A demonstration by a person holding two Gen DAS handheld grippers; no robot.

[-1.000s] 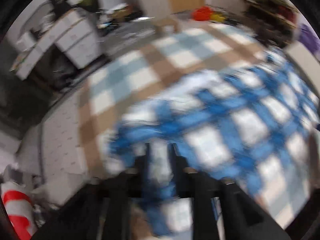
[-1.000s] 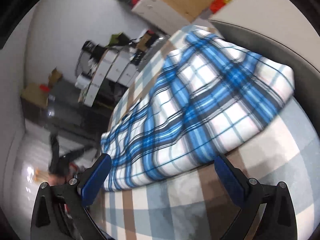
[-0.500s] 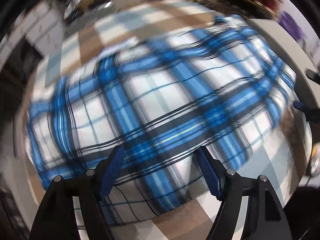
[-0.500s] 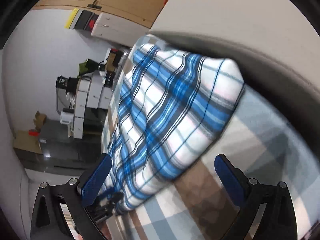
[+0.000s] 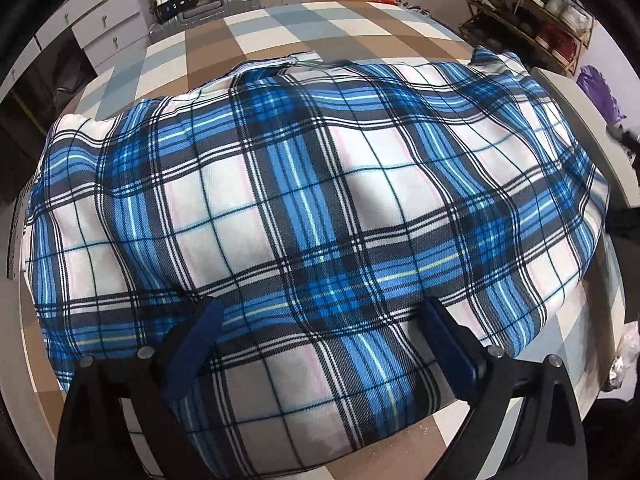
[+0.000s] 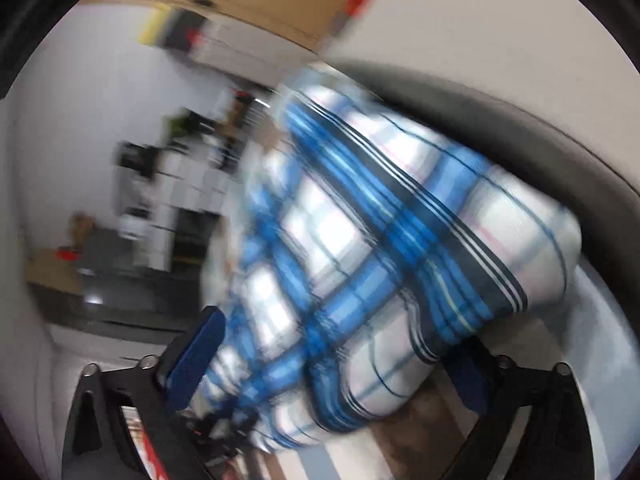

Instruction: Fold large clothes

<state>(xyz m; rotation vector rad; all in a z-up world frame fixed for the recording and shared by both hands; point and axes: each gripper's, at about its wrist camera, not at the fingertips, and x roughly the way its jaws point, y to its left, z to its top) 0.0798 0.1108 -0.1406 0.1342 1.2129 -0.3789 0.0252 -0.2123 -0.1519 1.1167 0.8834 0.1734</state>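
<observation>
- My left claw (image 5: pixel 320 320) points steeply down at the blue, white and black plaid cloth (image 5: pixel 312 200), a big folded piece of soft fabric.
- Its jaws are opening, already spread wide; the near part of the cloth lies between the two blue pads (image 5: pixel 196 348), but they do not press on it, so I have hold of nothing there.
- The plaid cloth lies spread on the table's checked cover of brown, pale blue and cream squares (image 5: pixel 280 28), reaching from the left edge almost to the right edge, its near hem just in front of my left claw.
- At the cloth's right end a pale, smooth slab (image 5: pixel 580 128) borders it.
- My right claw (image 6: pixel 336 356) comes at the same cloth from its right end; this view is blurred with motion.
- The right jaws stand wide apart, and the rounded folded corner of the cloth (image 6: pixel 400 260) sits between them, over the right-hand finger; I grip nothing with it as far as the blur lets me see.
- Far left, beyond the table, stand white drawers (image 5: pixel 108 28); far right, a wire rack of shoes (image 5: pixel 532 4).
</observation>
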